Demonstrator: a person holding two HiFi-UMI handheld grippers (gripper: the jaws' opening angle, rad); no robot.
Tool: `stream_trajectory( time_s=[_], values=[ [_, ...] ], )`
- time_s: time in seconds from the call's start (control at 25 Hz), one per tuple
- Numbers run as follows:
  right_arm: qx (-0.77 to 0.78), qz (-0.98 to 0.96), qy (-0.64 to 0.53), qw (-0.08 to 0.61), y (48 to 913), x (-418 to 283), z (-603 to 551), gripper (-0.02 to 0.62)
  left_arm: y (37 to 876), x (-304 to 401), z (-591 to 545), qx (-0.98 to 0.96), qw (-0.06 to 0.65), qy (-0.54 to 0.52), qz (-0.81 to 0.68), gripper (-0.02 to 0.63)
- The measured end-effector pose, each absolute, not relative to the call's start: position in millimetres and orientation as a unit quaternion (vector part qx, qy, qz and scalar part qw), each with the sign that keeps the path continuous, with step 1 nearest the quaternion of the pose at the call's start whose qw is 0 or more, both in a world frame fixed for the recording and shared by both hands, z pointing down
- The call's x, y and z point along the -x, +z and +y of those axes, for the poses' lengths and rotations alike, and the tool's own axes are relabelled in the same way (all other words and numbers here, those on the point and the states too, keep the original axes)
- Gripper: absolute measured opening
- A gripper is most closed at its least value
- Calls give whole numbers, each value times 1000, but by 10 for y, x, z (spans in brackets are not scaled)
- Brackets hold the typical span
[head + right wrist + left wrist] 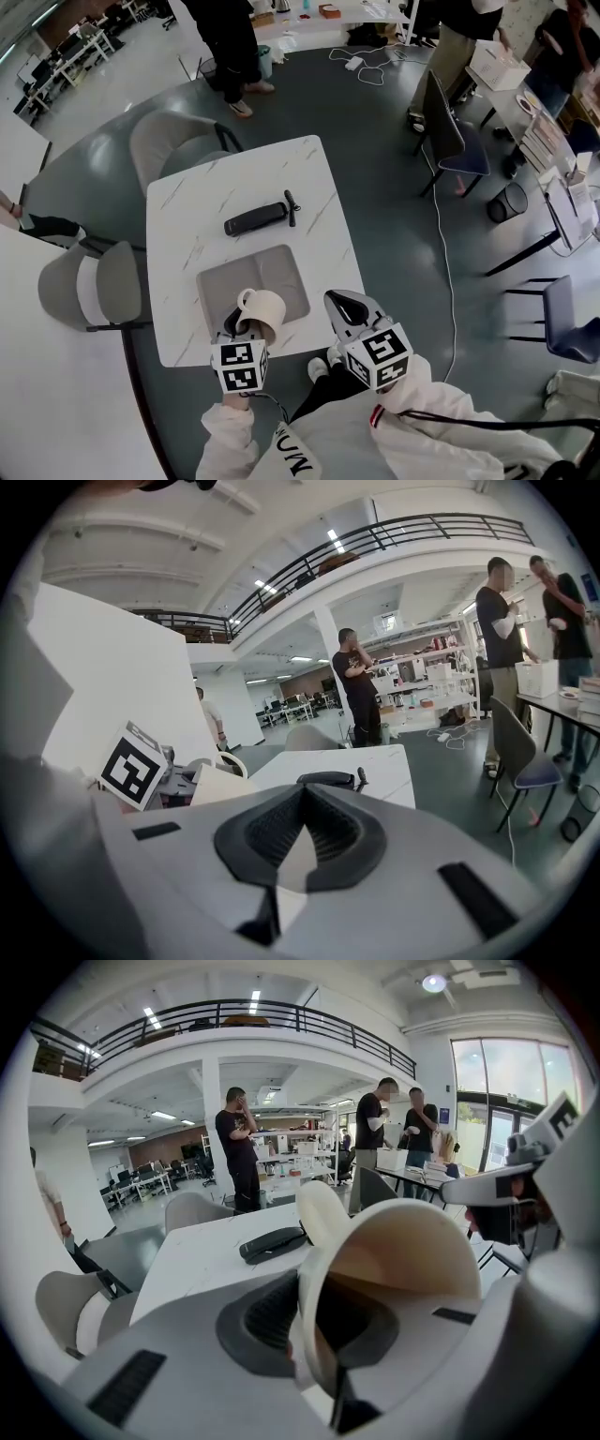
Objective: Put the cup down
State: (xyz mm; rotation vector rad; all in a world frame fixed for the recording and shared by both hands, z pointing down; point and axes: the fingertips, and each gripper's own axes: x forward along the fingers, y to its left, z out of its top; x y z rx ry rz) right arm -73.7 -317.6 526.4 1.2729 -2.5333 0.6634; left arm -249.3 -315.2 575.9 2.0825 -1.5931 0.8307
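A cream cup (263,308) with a handle hangs tilted over the near end of a grey mat (274,271) on the white marble table (202,202). My left gripper (238,325) is shut on the cup's rim. In the left gripper view the cup (403,1251) fills the middle, its wall pinched between the jaws of the left gripper (319,1327). My right gripper (340,306) hovers at the table's front edge, right of the mat, shut and empty. In the right gripper view its pads meet at the right gripper's tip (302,799), and the cup (212,776) shows at the left.
A black case (255,219) and a black pen (291,207) lie beyond the mat. Grey chairs (169,145) stand at the table's far and left sides. A person (230,47) stands beyond the table. A white cable (441,253) runs across the floor on the right.
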Motion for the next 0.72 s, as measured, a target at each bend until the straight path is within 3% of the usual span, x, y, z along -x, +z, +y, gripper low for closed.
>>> stream_trajectory(
  time_s=[0.72],
  values=[
    [-448,-855,238,107,5406,637,-3464,5,6314,2421,-3882,-746,189,388,-508,48]
  ],
)
